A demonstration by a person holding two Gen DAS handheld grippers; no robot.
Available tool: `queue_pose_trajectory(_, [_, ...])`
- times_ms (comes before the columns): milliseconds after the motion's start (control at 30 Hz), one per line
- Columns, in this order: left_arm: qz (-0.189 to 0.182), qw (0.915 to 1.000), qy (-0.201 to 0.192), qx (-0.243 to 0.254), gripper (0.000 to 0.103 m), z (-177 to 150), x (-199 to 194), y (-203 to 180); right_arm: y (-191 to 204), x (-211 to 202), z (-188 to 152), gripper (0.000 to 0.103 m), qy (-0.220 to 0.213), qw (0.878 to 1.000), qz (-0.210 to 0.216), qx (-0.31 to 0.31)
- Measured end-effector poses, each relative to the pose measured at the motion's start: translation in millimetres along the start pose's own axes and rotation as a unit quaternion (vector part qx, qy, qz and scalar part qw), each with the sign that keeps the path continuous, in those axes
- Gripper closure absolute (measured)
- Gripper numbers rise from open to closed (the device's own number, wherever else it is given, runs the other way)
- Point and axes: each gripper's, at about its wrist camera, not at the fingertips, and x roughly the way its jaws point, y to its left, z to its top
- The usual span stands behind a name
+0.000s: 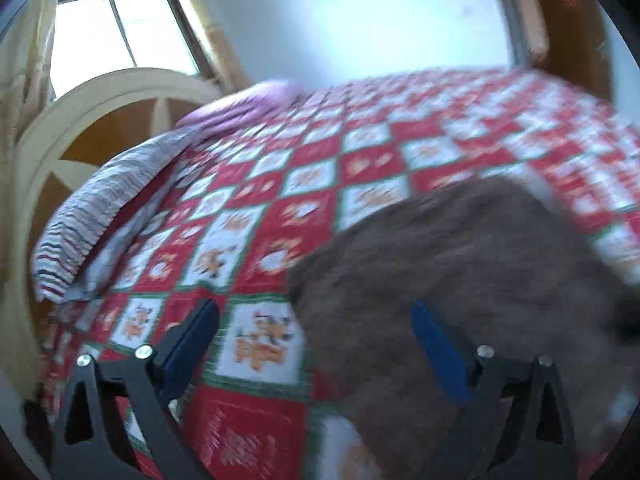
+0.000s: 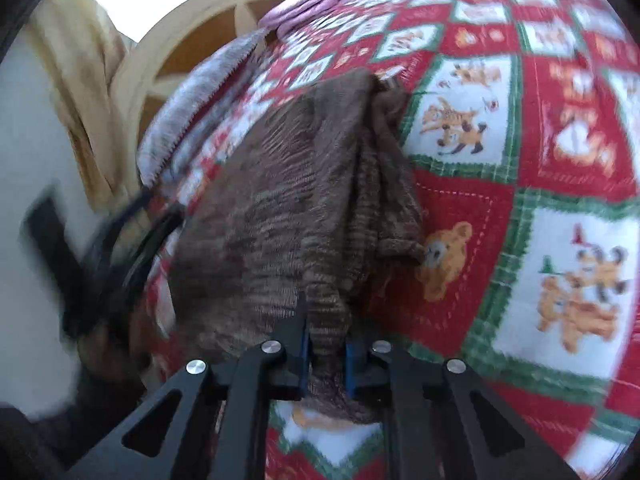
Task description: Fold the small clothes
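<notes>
Bedding fills both views: a red, white and green checked quilt with bear prints (image 1: 256,216), a striped pillow (image 1: 100,216) at its headboard end, a window (image 1: 120,28) beyond. On the quilt lies a brown ribbed knit garment (image 2: 280,208), folded lengthwise. Right gripper (image 2: 326,356) pinches its near end; left gripper (image 1: 316,332) gapes wide, empty, beside it. Blur smears the edges.

Bed quilt (image 1: 360,168) open beyond brown garment (image 1: 460,280); striped pillow (image 1: 100,220) and headboard (image 1: 132,84) block left edge.
</notes>
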Motion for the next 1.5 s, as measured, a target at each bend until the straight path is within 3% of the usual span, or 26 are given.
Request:
queue_pose_trajectory(67, [-0.023,0.9995,0.021,0.004,0.004,-9,10,-3,8,-20,-3,0.095,-0.002,1.0,-0.008,-0.018])
queue_pose_trajectory(133, [-0.014,0.9999,0.003,-0.001,0.004,-22,8,-7,10,-42,-6,0.095,-0.003,0.999,-0.041,-0.034])
queue_pose_trajectory(267, [-0.014,0.9997,0.0,-0.018,0.002,-24,6,-3,-5,-22,-13,0.095,0.038,0.991,-0.119,-0.042])
queue_pose_trajectory(400, [-0.054,0.9967,0.005,-0.061,0.003,-25,-14,14,-8,-23,-14,0.094,0.025,0.992,-0.116,-0.032])
queue_pose_trajectory(467, [-0.068,0.9944,-0.002,-0.081,0.002,-28,-27,19,-2,-41,-11,0.081,-0.012,0.993,-0.117,-0.027])
queue_pose_trajectory(533, [-0.088,0.9919,-0.003,-0.091,0.0,-33,-36,18,11,-62,-3,0.058,-0.072,0.986,-0.149,-0.037])
queue_pose_trajectory(633, [-0.102,0.9906,0.01,-0.091,0.0,-41,-38,10,32,-67,12,0.057,-0.115,0.986,-0.106,-0.054])
queue_pose_trajectory(733, [-0.09,0.992,0.032,-0.083,0.0,-47,-28,1,55,-40,25,0.057,-0.104,0.987,-0.079,-0.09])
queue_pose_trajectory(933, [-0.106,0.9895,0.04,-0.09,0.0,-50,-19,2,51,30,35,0.057,-0.052,0.99,-0.111,-0.071])
queue_pose_trajectory(1000, [-0.11,0.9891,0.04,-0.09,0.0,-51,-16,1,41,38,31,0.057,-0.057,0.99,-0.108,-0.064])
queue_pose_trajectory(1167, [-0.13,0.9847,0.041,-0.109,0.0,-54,-8,1,30,31,22,0.056,-0.077,0.991,-0.092,-0.054])
queue_pose_trajectory(1333, [-0.147,0.9797,0.044,-0.129,0.0,-58,-7,7,40,42,15,0.056,-0.104,0.982,-0.138,-0.082])
queue_pose_trajectory(1500, [-0.128,0.9826,0.037,-0.129,0.0,-59,-40,19,47,24,14,0.056,-0.11,0.982,-0.144,-0.048])
